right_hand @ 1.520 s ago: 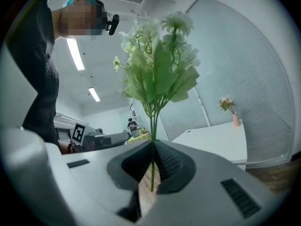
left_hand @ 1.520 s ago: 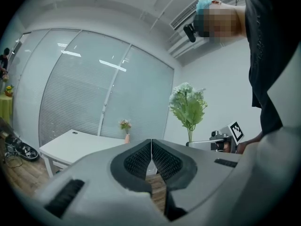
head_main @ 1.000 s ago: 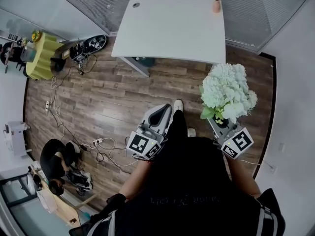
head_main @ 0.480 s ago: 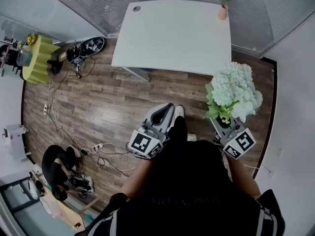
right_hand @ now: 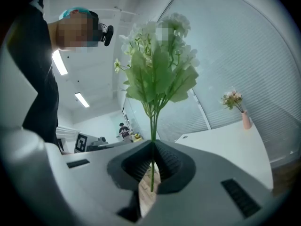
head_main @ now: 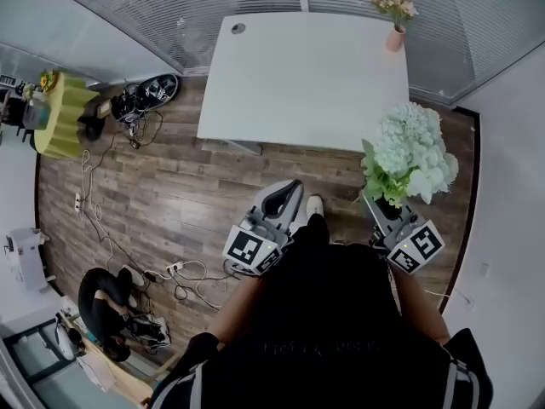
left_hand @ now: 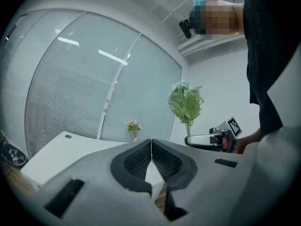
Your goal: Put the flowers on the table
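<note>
A bunch of pale white-green flowers [head_main: 410,152] with green leaves stands upright over the wooden floor, just short of the white table's [head_main: 298,75] near right corner. My right gripper [head_main: 381,204] is shut on its thin green stem [right_hand: 152,140], and the blooms [right_hand: 157,55] fan out above the jaws. My left gripper [head_main: 281,198] hangs over the floor in front of the table, shut with nothing in it; its jaws [left_hand: 151,149] meet at the tips. The bunch [left_hand: 186,102] also shows to the right in the left gripper view.
A small pink vase of pink flowers [head_main: 394,15] stands at the table's far right corner. Slatted blinds run behind the table. Cables [head_main: 183,271], a yellow stool [head_main: 60,100] and a person crouching [head_main: 102,301] are on the floor to the left.
I have stepped closer to the table. The bunch in my right gripper has moved up and forward with me, nearer the table's edge. Both grippers keep the same grip.
</note>
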Demonstrator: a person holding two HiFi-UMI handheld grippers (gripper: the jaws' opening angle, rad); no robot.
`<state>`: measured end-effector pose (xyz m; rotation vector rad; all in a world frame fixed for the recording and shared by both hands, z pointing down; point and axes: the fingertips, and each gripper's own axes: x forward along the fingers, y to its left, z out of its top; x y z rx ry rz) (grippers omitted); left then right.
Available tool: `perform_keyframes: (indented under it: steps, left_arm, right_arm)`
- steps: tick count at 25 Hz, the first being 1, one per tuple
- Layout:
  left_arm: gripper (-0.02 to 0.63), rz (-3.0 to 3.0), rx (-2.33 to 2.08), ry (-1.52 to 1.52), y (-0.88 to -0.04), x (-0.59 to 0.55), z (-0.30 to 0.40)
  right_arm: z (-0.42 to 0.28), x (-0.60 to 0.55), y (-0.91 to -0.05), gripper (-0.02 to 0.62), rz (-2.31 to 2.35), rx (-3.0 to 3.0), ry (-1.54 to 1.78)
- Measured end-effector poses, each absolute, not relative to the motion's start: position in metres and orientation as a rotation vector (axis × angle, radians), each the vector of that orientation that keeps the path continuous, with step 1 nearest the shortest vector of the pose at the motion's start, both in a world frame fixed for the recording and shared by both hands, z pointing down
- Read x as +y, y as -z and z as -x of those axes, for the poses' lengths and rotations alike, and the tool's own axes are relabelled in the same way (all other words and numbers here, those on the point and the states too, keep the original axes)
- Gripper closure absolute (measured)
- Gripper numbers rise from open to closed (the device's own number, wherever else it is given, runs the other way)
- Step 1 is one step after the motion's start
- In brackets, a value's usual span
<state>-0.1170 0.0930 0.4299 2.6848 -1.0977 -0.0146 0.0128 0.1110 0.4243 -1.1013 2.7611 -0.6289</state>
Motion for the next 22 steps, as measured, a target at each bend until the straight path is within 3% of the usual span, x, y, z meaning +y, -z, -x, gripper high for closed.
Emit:
perform_keyframes:
  steps: [8, 22]
  left_arm:
    - [0.586, -2.686, -1.077, 0.031, -0.431, 0.046, 0.139]
    - [0.586, -2.708, -1.040, 0.004, -0.434, 0.017, 0.114]
  right_arm:
    - [-0.002, 0.075, -0.423, 0.560, 1.161, 2.726, 0.634]
    - [-0.012, 0.046, -0.441, 0.560, 1.162, 2.724, 0.701]
